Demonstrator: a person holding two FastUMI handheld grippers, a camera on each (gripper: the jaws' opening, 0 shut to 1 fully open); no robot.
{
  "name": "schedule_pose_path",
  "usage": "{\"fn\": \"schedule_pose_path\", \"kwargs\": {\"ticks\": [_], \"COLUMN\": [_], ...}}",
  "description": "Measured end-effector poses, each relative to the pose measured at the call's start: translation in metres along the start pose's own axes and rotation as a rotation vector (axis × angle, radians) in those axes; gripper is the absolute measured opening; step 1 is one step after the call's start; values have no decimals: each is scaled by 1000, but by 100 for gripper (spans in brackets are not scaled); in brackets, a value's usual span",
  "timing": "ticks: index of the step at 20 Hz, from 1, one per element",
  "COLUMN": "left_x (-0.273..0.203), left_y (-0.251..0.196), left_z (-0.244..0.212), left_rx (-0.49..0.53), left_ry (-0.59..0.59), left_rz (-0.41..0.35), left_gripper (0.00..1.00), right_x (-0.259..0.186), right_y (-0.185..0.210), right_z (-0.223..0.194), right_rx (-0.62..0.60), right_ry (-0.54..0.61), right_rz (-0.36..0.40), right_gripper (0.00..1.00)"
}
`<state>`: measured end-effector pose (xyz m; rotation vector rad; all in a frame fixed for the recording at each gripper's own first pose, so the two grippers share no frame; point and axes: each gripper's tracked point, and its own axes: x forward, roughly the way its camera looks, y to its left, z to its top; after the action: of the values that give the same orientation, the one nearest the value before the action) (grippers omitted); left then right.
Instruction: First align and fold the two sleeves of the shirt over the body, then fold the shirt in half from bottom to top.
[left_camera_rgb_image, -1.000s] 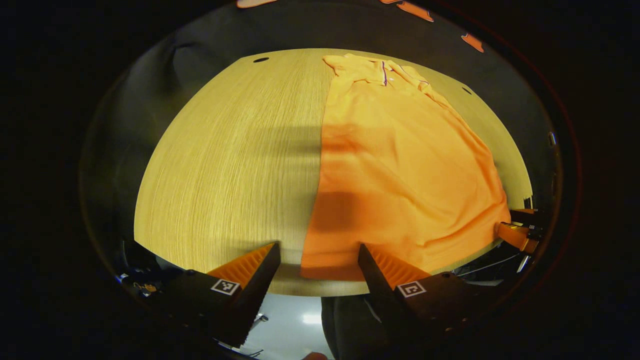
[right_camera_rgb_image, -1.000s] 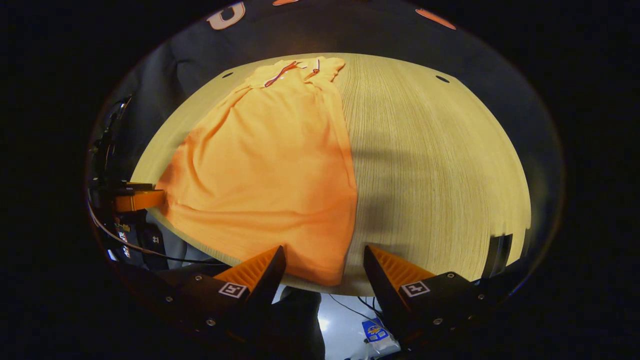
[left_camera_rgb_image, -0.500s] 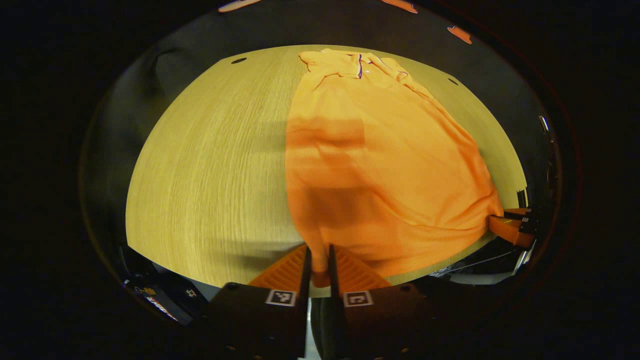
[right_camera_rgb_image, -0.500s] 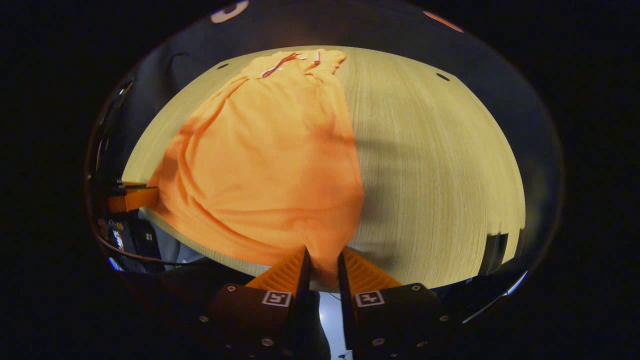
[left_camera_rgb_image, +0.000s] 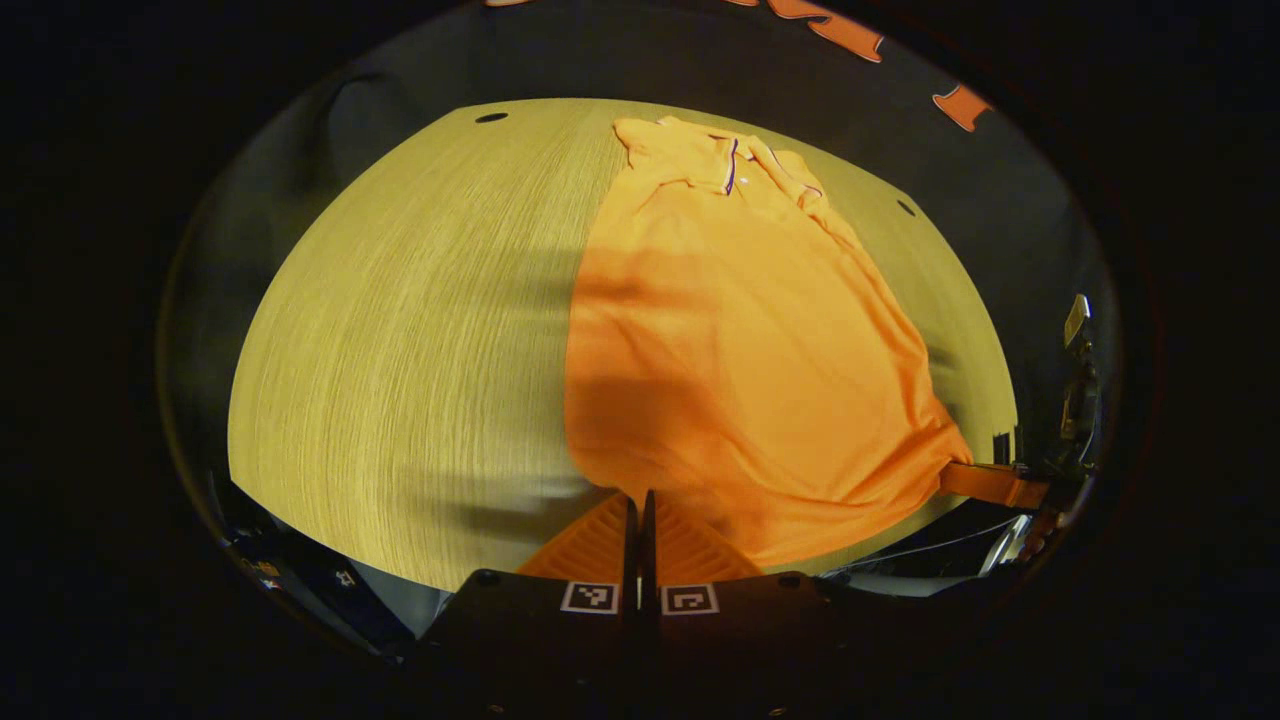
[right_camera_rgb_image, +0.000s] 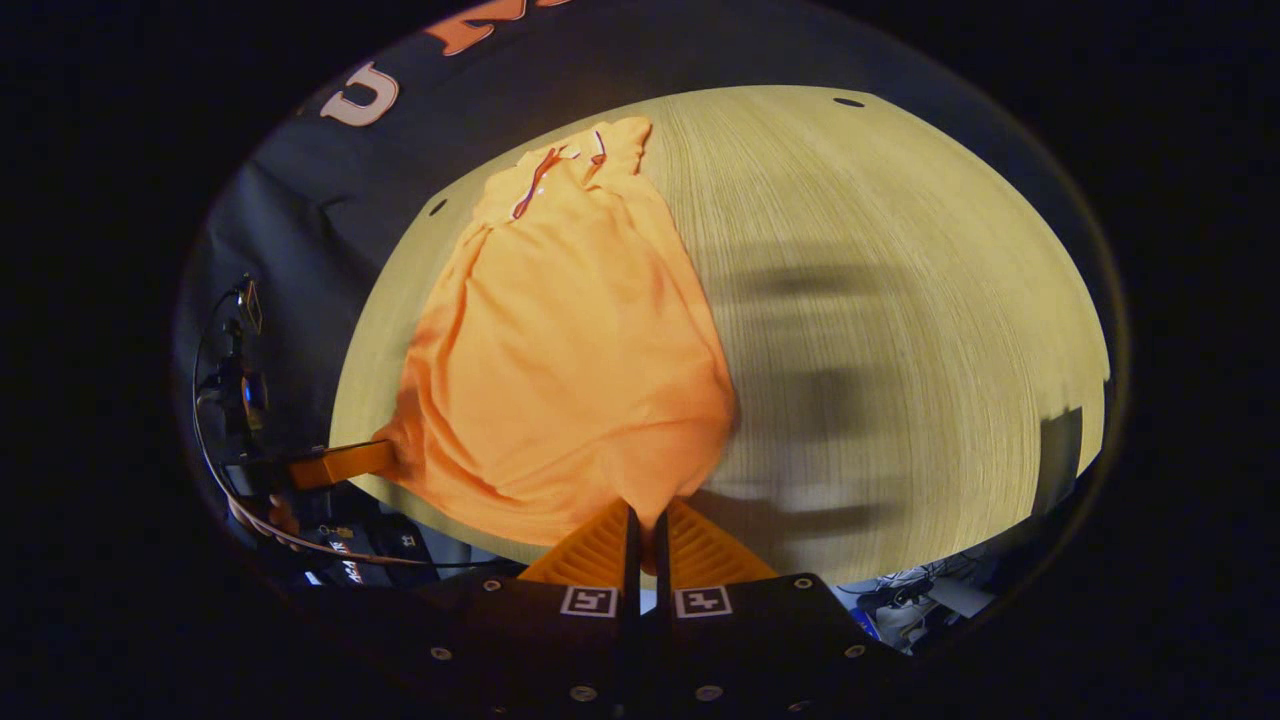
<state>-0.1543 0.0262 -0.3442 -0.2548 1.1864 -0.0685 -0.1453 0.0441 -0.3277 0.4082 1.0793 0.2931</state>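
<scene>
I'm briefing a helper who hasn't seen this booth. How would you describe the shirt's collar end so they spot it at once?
Start at the pale wooden table; the orange shirt lies lengthwise on it, and the left gripper and right gripper pinch its near hem corners. Follow the cloth to its far end: the collar is the only part edged with thin dark stripes.

text: none legible | tool (left_camera_rgb_image: 637, 520) fingers: square coded markers, no readable characters

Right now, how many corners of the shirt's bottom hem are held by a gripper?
2. The left gripper pinches one hem corner of the orange shirt at the near table edge; the right gripper pinches the other.
</scene>
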Motion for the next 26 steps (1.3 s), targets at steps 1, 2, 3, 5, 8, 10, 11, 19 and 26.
{"fn": "schedule_pose_path", "kwargs": {"ticks": [1, 2, 3, 5, 8, 10, 11, 19, 26], "left_x": [-3, -5, -7, -8, -10, -11, -12, 4, 31], "left_y": [1, 1, 0, -5, -8, -9, -10, 7, 6], "left_z": [12, 24, 37, 65, 112, 146, 162, 273, 349], "left_rx": [-6, -13, -21, -25, 8, 19, 21, 26, 52], "left_ry": [-19, -36, -49, -86, -132, -159, -170, -232, -263], "left_rz": [-5, -15, -25, -48, -65, -70, -73, -110, -133], "left_gripper": [1, 1, 1, 1, 1, 1, 1, 1, 1], "right_x": [-2, -3, -3, -7, -11, -10, -11, 0, 22], "right_y": [6, 7, 9, 12, 25, 33, 37, 58, 63], "right_z": [12, 24, 36, 59, 100, 130, 144, 246, 316], "right_rx": [18, 24, 18, -33, -55, -45, -44, -77, -80], "right_ry": [-13, -32, -50, -82, -133, -167, -185, -262, -281], "right_rz": [16, 14, 16, 0, 13, 17, 14, -33, -80], "right_gripper": [7, 7, 7, 7, 7, 7, 7, 7, 7]}}
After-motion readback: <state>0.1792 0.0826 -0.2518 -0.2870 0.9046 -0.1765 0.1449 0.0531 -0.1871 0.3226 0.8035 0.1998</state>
